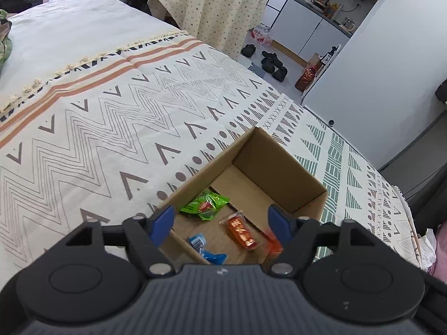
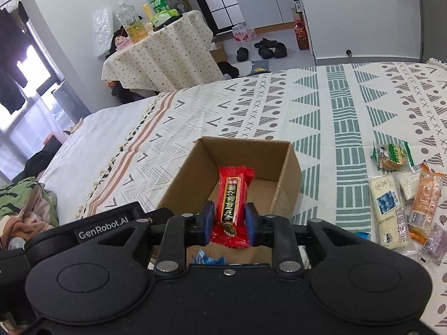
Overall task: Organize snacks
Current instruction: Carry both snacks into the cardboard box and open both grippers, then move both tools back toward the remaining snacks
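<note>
Red, in a crinkly foil wrapper, the snack bar (image 2: 232,201) is pinched between the right tongs (image 2: 229,221) above the open brown cardboard box (image 2: 287,167) on the patterned bedspread (image 2: 321,106). The left tongs (image 1: 220,224) hang spread over the box, where green (image 1: 205,205), orange (image 1: 241,233) and blue (image 1: 205,248) packets lie.

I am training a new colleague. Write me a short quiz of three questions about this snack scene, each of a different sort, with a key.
1. True or false: the right gripper holds a red snack bar over the cardboard box.
2. Which snack lies inside the box in the left wrist view? A) green packet B) a banana C) a soda can
3. Fill in: the left gripper has its fingers ____, with nothing between them.

Key: 1 true; 2 A; 3 open. Loose snacks, among them a white cake packet, wait on the patterned blanket beside the box.
</note>
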Tool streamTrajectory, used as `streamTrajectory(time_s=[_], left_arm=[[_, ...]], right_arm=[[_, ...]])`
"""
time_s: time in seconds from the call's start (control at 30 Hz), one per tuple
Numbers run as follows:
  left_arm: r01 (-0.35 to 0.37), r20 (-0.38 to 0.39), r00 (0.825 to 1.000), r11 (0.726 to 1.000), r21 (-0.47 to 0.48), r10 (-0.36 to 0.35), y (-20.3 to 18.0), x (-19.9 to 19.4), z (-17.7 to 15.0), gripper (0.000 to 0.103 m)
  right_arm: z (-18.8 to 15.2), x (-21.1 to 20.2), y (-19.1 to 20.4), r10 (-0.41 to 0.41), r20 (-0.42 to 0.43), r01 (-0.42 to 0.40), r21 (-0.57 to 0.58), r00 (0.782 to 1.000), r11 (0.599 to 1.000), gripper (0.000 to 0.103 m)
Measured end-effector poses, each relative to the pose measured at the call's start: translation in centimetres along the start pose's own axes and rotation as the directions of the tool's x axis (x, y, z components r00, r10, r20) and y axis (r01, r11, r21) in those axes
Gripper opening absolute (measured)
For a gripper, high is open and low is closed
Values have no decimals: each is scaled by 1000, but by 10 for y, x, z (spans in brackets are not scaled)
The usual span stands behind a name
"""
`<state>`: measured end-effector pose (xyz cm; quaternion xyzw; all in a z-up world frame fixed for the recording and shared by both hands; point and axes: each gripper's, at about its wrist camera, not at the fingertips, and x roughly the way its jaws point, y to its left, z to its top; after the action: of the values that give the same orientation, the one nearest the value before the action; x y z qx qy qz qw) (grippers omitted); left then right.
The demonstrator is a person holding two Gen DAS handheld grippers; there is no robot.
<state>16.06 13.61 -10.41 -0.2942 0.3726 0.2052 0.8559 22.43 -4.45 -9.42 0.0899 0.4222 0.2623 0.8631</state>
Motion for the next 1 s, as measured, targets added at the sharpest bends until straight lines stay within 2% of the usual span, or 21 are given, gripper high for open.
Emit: streamTrajectory(time_s=[0.03, 0.2, 0.4, 0.57, 0.63, 0.8, 0.9, 1.0], left_arm=[[-5, 4, 1000, 1000, 0, 5, 0, -2, 0, 81], [10, -19, 1000, 1000, -10, -11, -1, -6, -4, 82], [4, -48, 999, 1000, 3, -4, -11, -12, -16, 83], [46, -23, 999, 999, 7, -46, -20, -24, -26, 93], [54, -11, 998, 999, 8, -54, -24, -28, -30, 101], [72, 9, 997, 996, 59, -73, -40, -35, -38, 103], [91, 4, 996, 993, 76, -91, -48, -38, -43, 103], [102, 18, 994, 990, 92, -104, -56, -43, -50, 103]], right_arm=[[1, -1, 1, -1, 2, 1, 0, 1000, 1000, 28], [3, -10, -2, -23, 19, 23, 10, 1000, 1000, 50], [-2, -29, -17, -66, 49, 65, 17, 997, 998, 64], [-8, -45, -34, -76, 63, 74, 27, 995, 997, 71], [-11, -51, -39, -83, 68, 82, 29, 994, 996, 75], [-17, -66, -55, -102, 89, 97, 53, 991, 994, 97], [-21, -75, -63, -92, 109, 87, 47, 990, 995, 102], [-23, -84, -72, -109, 130, 104, 47, 985, 993, 103]])
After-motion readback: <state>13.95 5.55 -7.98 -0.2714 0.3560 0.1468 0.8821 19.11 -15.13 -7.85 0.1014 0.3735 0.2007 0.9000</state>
